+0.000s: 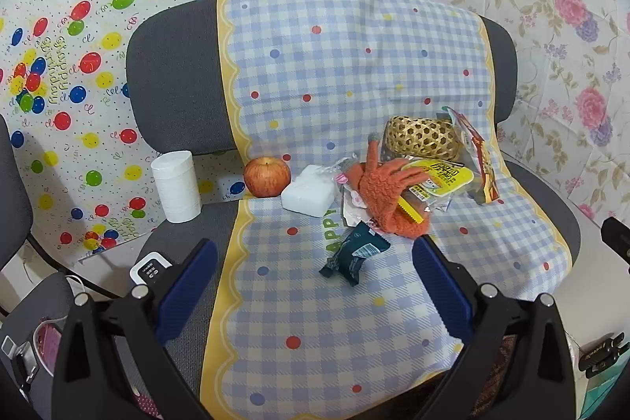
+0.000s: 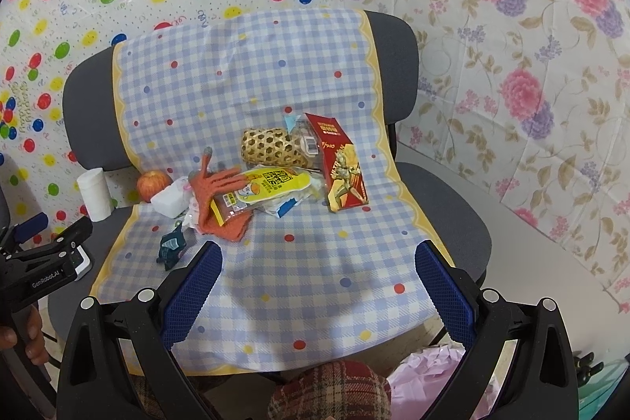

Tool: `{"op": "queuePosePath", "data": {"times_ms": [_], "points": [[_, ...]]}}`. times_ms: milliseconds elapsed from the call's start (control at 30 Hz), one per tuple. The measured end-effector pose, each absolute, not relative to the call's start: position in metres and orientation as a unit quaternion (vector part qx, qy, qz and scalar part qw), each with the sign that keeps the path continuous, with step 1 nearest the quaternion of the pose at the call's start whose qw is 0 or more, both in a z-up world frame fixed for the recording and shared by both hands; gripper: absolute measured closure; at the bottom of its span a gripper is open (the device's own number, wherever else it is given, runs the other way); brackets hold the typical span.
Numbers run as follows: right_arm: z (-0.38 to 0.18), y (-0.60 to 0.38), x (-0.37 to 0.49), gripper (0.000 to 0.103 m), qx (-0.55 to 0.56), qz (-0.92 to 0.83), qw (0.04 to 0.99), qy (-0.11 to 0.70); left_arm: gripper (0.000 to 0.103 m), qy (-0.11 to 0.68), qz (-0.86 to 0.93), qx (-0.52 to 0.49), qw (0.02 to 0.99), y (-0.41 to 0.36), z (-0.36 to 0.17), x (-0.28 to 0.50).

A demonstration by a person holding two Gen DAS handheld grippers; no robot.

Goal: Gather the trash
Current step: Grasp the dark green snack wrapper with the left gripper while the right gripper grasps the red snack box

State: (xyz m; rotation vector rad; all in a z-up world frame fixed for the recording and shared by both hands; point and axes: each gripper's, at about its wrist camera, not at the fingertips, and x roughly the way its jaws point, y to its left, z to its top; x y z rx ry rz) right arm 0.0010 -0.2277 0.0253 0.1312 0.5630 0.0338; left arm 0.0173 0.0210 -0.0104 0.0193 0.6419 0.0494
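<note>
We see a grey chair (image 1: 173, 73) covered by a checked cloth (image 1: 334, 65), which probably protects the seat and gathers all things in one place. On the cloth, toward the back, a woven basket (image 1: 423, 138) lies on its side, and just beside it stands a red box (image 2: 343, 164), leaning a little. In front of them is a heap: an orange glove (image 1: 384, 189) lies over a yellow packet (image 1: 447, 178) and some clear wrappers, so the trash is partly hidden under it. A white roll (image 1: 177, 185) stands on the bare seat at the left, then an apple (image 1: 267, 176) and a white block (image 1: 308, 195) touching the heap. The smallest piece, a dark green wrapper (image 1: 356, 254), lies alone, nearest to us. Our left gripper (image 1: 315, 262) hangs wide open just before this wrapper, so we judge it is the first piece to take. Our right gripper (image 2: 319, 262) is also wide open and holds nothing, over the bare cloth.
</note>
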Motion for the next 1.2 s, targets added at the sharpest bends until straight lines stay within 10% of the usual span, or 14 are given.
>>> {"op": "queuePosePath", "data": {"times_ms": [900,1200], "points": [[-0.06,-0.226,0.118,0.006,0.1,0.051,0.933,0.343,0.007,0.417,-0.044,0.012,0.908,0.016,-0.126,0.109],[-0.07,-0.209,0.135,0.006,0.029,0.049,0.943,0.329,0.041,0.428,-0.062,0.013,0.902,0.022,-0.137,0.126]]}}
